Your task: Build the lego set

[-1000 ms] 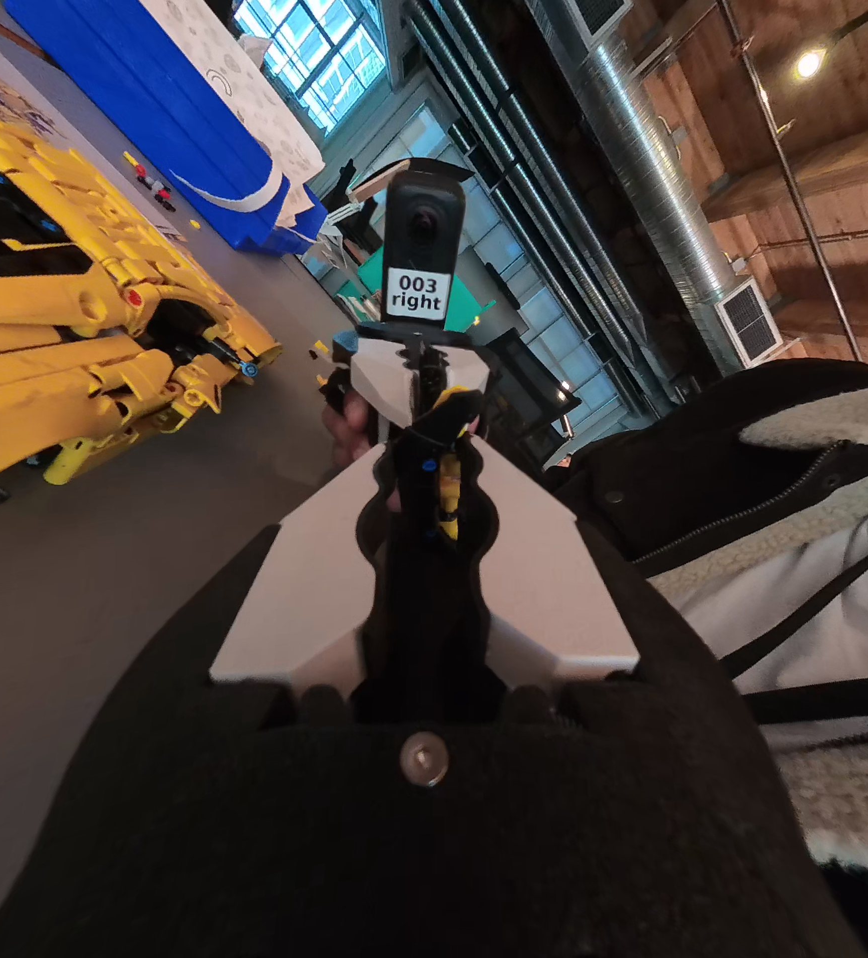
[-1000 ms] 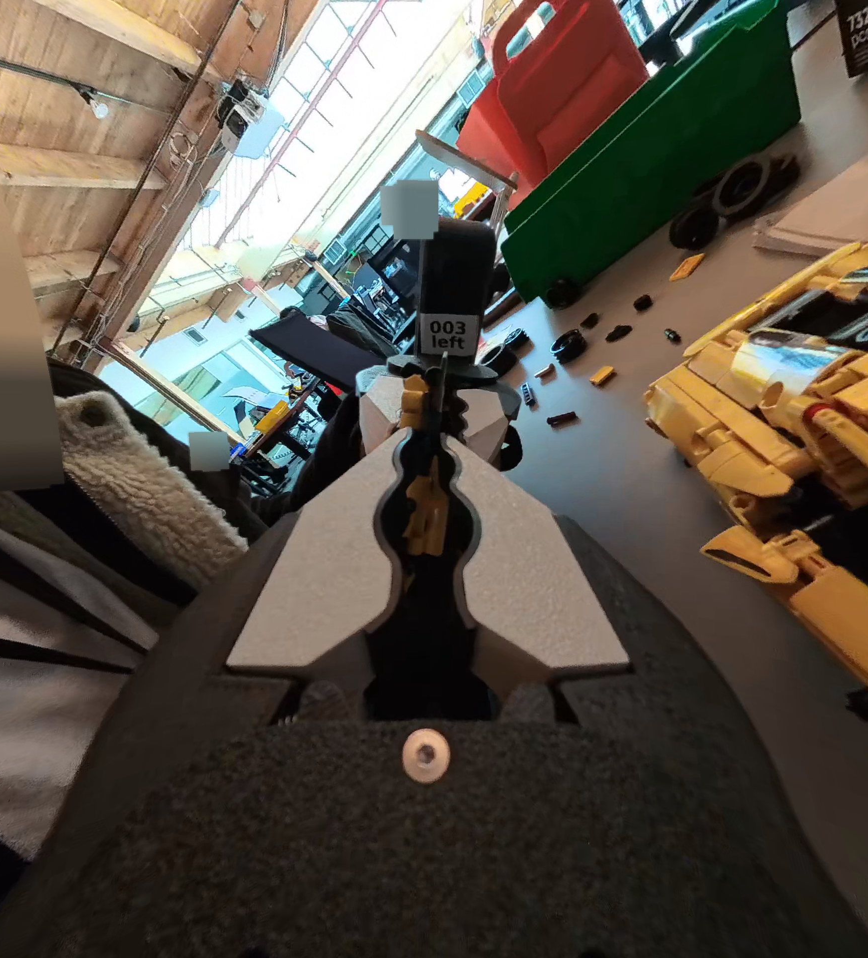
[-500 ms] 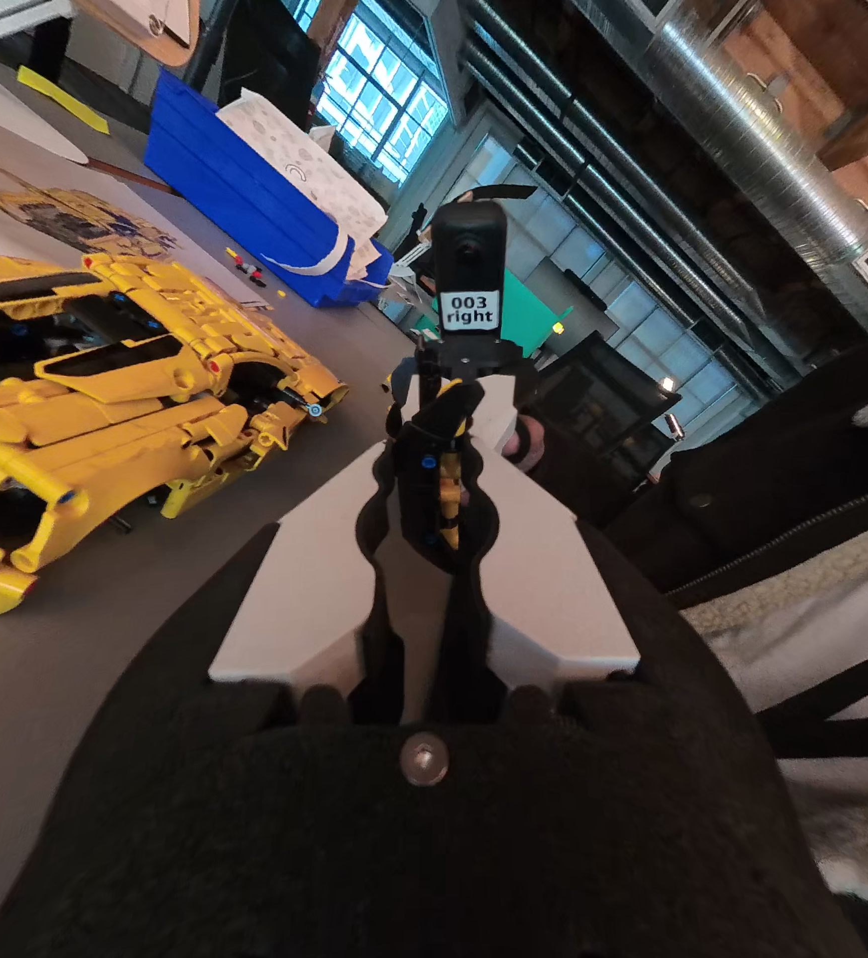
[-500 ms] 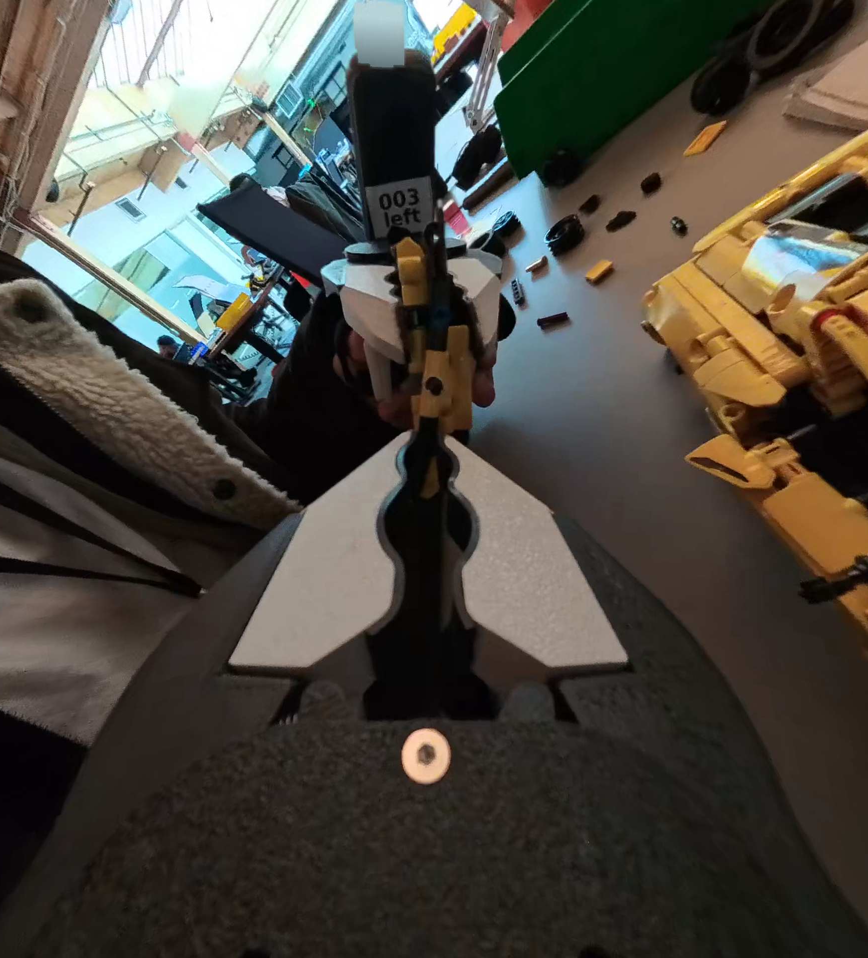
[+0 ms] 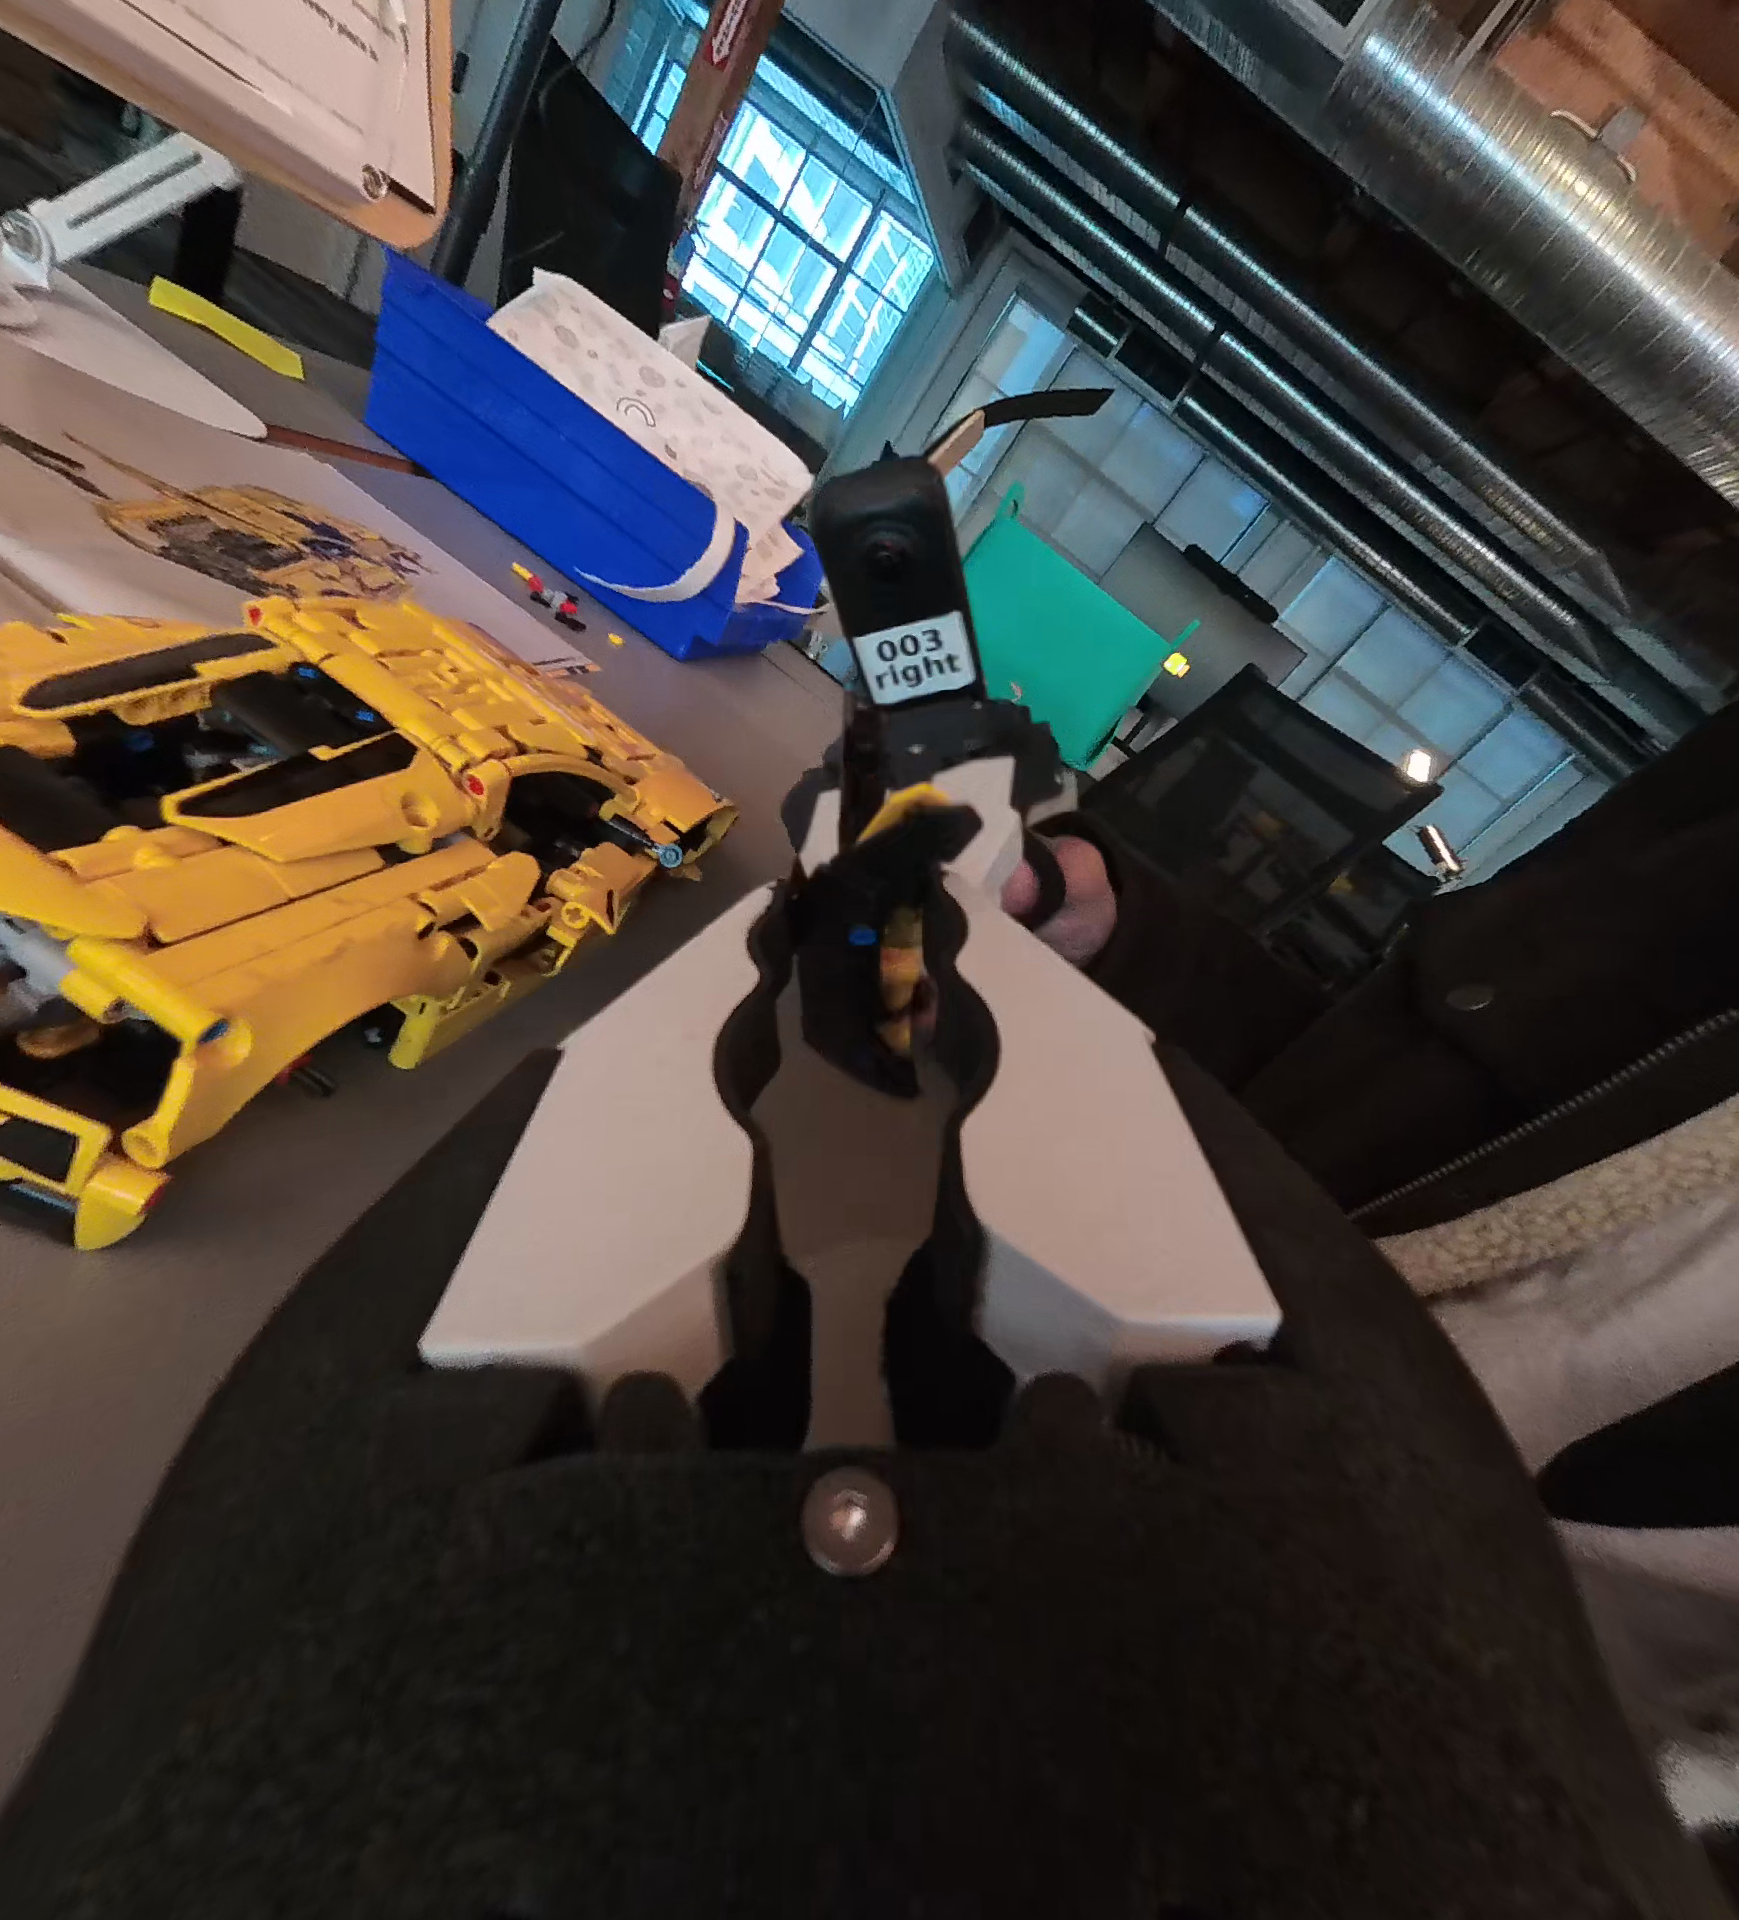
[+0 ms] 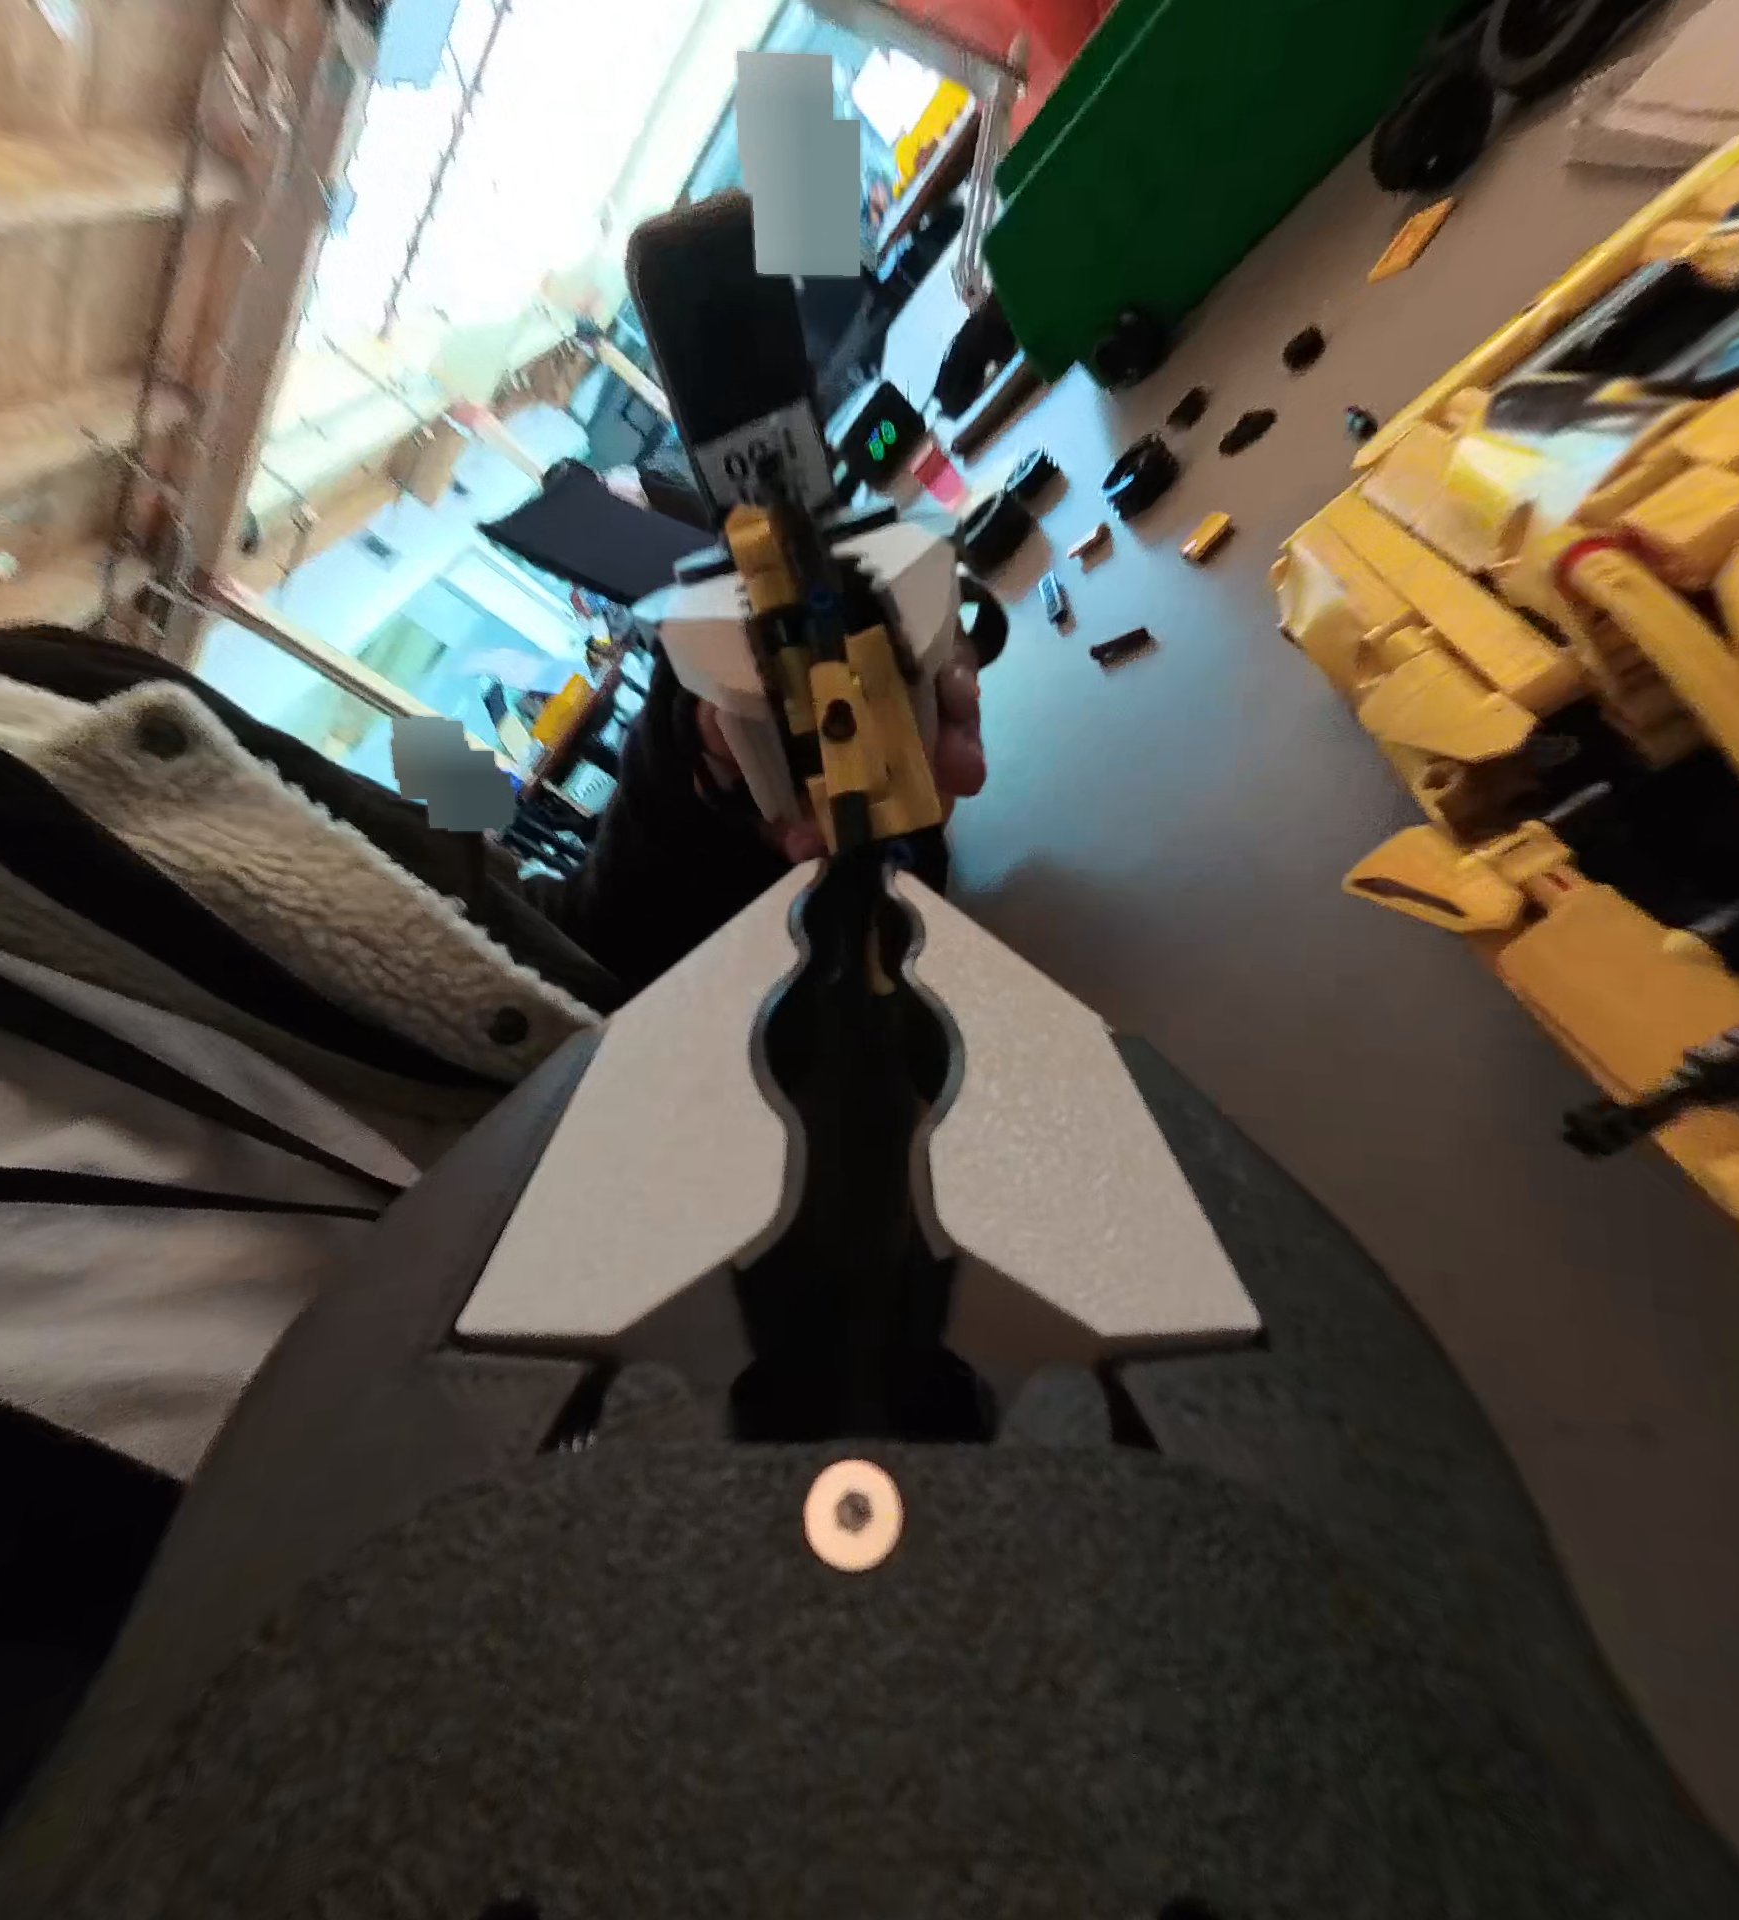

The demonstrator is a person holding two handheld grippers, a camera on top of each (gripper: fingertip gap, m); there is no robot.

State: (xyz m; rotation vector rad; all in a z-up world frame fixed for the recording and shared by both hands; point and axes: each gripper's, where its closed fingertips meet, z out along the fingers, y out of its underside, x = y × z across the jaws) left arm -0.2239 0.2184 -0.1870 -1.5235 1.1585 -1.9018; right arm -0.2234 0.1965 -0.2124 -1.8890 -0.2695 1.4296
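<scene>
Holding one black-and-yellow subassembly between them, both tools stay clamped on it, left tool and right tool, now lower beside the car on the bench (probably nearing attachment).

Grey table carries a yellow lego car and a blue bin.

My two wrist cameras face each other at close range above the tabletop, both catching the yellow car.
</scene>
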